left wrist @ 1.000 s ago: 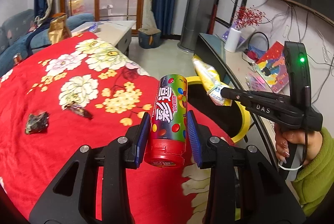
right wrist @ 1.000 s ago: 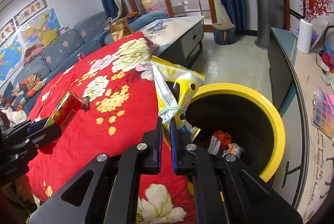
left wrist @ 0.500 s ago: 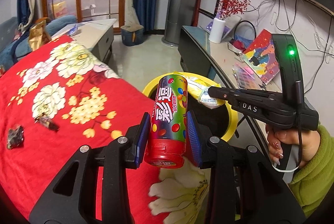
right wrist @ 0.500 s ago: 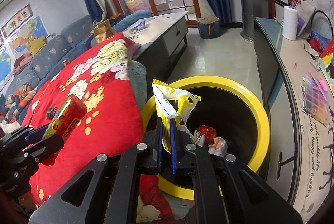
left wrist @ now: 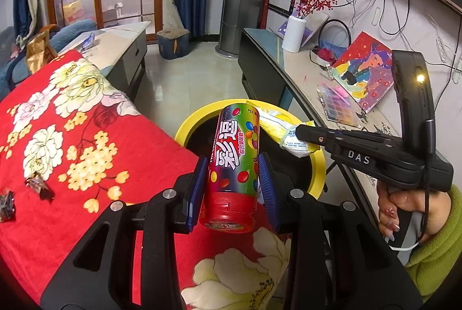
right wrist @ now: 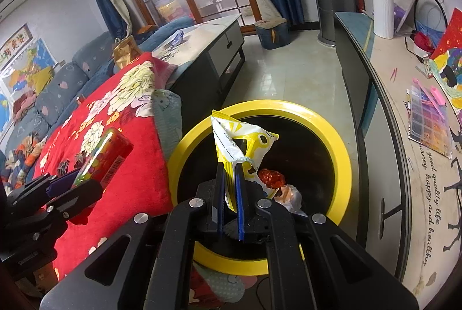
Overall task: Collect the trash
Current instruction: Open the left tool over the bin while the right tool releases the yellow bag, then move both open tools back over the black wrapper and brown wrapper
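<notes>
Red blanket (left wrist: 43,194) with its printed flowers fills the left of the scene, and two dark crumpled wrappers (left wrist: 37,188) lie on it at the far left, not yet picked up; by that sign the collecting is partly done, not finished. Next to the right, the left gripper (left wrist: 232,180) clamps a candy tube (left wrist: 234,165) between its blue pads. The tube's long axis runs along the fingers, red cap (left wrist: 228,216) toward the camera and the other end pointing forward and slightly up toward the bin. It hangs over the blanket's edge, near the rim but not over the opening as far as I can tell.

Further right stands the yellow-rimmed bin (right wrist: 343,165), dark inside, with an orange-red wrapper (right wrist: 271,177) and a pale bag (right wrist: 291,194) already in it. The right gripper (right wrist: 229,194) pinches a yellow snack bag (right wrist: 245,145) tightly at its lower end. The bag stands up from the jaws, its long axis pointing up and forward, and it is over the bin's mouth. I judge its release to be the next step, with the tube to follow and the loose wrappers left for afterwards.
</notes>
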Demonstrator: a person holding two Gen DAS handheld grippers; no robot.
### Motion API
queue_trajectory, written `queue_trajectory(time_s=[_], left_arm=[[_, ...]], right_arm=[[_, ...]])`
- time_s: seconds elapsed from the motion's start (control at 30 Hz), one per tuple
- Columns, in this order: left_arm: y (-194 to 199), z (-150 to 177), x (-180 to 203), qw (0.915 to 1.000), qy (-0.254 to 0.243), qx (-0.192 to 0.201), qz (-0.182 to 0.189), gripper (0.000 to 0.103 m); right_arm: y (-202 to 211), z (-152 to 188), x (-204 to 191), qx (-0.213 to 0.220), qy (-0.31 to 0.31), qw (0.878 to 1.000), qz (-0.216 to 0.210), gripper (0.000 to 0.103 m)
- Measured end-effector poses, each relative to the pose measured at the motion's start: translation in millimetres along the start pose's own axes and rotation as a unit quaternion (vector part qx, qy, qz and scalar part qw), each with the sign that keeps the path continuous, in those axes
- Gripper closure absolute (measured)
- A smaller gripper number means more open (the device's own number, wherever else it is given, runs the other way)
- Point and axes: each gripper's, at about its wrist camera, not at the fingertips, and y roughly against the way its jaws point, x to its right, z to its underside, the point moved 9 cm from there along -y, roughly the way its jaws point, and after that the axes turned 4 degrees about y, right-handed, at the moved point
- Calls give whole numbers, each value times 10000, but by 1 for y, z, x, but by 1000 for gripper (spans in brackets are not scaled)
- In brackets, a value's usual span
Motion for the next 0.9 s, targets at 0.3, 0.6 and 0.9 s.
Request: queue_trajectory(time_s=[0.3,0.6,0.9], left_arm=[[0,-10,-9,9993,192,281,-183,25],[29,-12,-40,9956,583,560,-479,11],[57,-4,-71,9905,811,774,-793,11]], right_arm=[[7,-1,16,106,-180,9996,162,61],[15,-10,7,357,-104,9992,177,52],[22,-17,-34,516,268,9983,-72,47]])
